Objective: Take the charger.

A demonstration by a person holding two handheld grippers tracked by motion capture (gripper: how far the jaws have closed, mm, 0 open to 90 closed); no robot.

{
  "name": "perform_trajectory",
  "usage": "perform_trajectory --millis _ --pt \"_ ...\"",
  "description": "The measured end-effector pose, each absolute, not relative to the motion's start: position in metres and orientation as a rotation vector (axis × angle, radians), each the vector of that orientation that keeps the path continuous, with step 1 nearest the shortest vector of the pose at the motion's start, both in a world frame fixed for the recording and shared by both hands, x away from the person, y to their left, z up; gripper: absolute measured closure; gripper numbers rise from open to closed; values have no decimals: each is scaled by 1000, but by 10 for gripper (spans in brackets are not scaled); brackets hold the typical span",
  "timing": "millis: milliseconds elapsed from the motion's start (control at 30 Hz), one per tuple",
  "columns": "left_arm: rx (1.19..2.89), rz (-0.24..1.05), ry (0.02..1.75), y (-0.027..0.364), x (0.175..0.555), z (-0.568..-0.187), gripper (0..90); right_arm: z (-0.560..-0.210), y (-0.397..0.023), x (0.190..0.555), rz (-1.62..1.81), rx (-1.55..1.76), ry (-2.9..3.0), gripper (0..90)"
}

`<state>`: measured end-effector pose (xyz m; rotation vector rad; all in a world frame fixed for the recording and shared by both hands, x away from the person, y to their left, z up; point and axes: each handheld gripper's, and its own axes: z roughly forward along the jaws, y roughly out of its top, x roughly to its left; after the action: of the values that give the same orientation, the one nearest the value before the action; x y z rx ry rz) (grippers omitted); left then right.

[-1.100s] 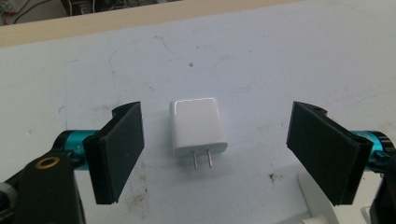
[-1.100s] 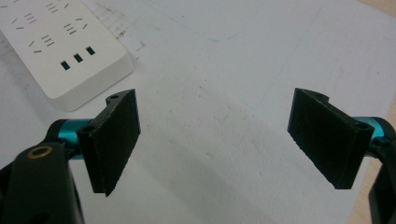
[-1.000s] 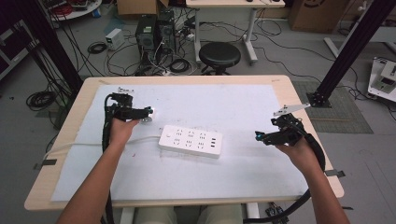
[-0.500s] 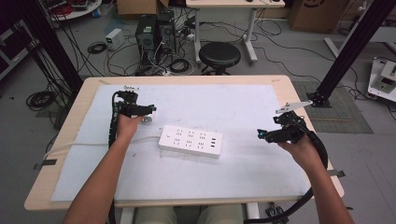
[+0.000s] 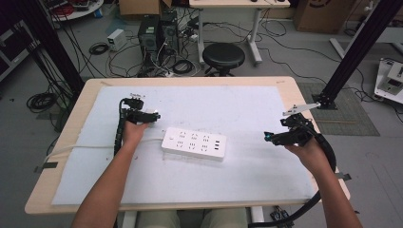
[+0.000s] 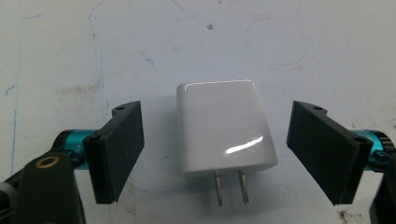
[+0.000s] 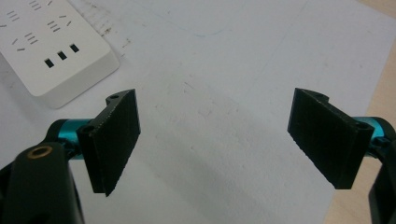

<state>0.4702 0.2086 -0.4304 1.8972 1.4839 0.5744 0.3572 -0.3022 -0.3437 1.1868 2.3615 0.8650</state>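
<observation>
A white plug-in charger (image 6: 224, 133) lies flat on the white mat, its two metal prongs (image 6: 231, 186) pointing toward the camera. My left gripper (image 6: 219, 149) is open, with one jaw on each side of the charger and a gap to each. In the high view the left gripper (image 5: 142, 115) sits left of a white power strip (image 5: 194, 143). My right gripper (image 5: 275, 137) hovers to the right of the strip, open with nothing between its jaws (image 7: 217, 140). One end of the power strip (image 7: 56, 51) lies at the upper left of the right gripper view.
A white mat (image 5: 247, 109) covers most of the wooden table (image 5: 71, 104). The strip's white cable (image 5: 95, 147) runs off to the table's left edge. Behind the table stand a black stool (image 5: 223, 56), computer towers (image 5: 157, 31) and floor cables.
My left gripper has shifted a little to the right, toward the power strip. The right gripper has barely moved.
</observation>
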Motion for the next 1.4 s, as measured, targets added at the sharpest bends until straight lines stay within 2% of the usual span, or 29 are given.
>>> perform_trajectory --millis 267,333,567,600,700,733,1000,1400 --pt "1929 554 1512 209 474 -440 191 -347 -304 358 868 1194 2363 171" --pt "1933 552 1510 209 474 -441 231 -348 -305 358 870 1197 2360 172" --pt "1949 559 1504 209 474 -442 271 -348 -305 358 873 1199 2358 172" --pt "1949 561 1502 209 473 -442 284 -348 -305 358 872 1198 2358 172" --pt "1961 562 1475 207 471 -440 417 -348 -305 358 872 1196 2359 172" --pt "1958 566 1471 207 471 -440 422 -348 -305 358 872 1196 2359 172" --pt "1925 564 1457 209 466 -436 424 -348 -305 357 873 1206 2357 172" --pt "1862 561 1301 208 443 -400 426 -349 -302 354 884 1191 2365 172"
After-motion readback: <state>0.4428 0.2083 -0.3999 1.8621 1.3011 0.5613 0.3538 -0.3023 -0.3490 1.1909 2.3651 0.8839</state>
